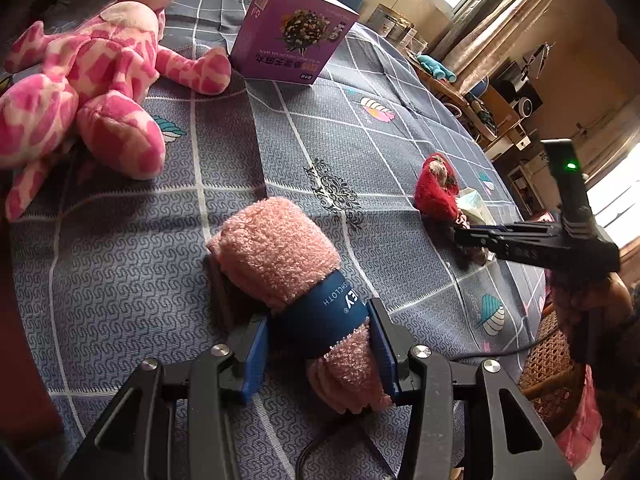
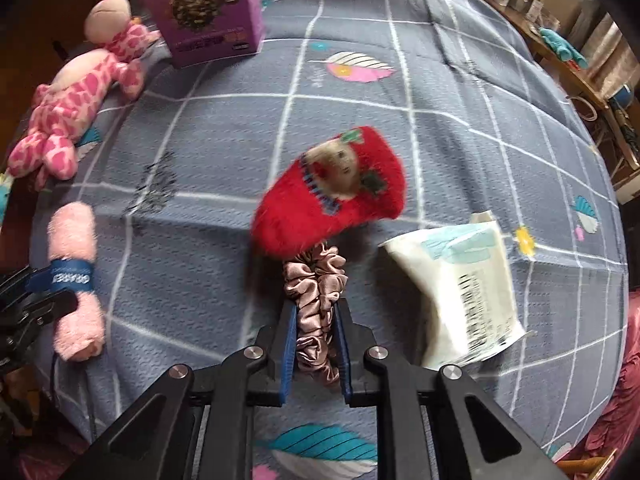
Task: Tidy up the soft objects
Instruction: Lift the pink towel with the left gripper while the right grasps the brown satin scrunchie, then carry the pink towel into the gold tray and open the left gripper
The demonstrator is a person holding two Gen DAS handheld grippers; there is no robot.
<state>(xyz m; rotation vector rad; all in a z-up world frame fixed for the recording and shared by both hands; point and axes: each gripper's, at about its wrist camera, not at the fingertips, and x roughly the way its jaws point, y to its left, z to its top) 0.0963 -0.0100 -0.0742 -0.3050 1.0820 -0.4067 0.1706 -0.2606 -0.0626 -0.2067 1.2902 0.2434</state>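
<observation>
While I watched through the two little cameras, my left gripper [image 1: 320,354] had its blue fingers [image 1: 253,360] on both sides of the pink rolled towel [image 1: 280,256], squeezing it near the end, just behind its blue paper band [image 1: 326,312]. The towel lay on the grey checked cloth [image 1: 224,152] that covered the table. My right gripper [image 2: 316,350] was clenched tight on a shiny pink scrunchie [image 2: 314,292], and its fingers pinched the folds from both sides. Just past the scrunchie and touching it sat a red fuzzy sock [image 2: 332,196] with a small animal face on it. Beside the scrunchie, on the right, lay a white packet [image 2: 460,280] with a black bar code, a bit blurry. Farther back on the left lay a pink spotted plush toy [image 1: 92,80], flat on the cloth. Near its arm stood a purple box [image 1: 290,32] with a flower picture on the front. Way behind the table I saw a shelf with a teal thing [image 1: 434,66] on it.
</observation>
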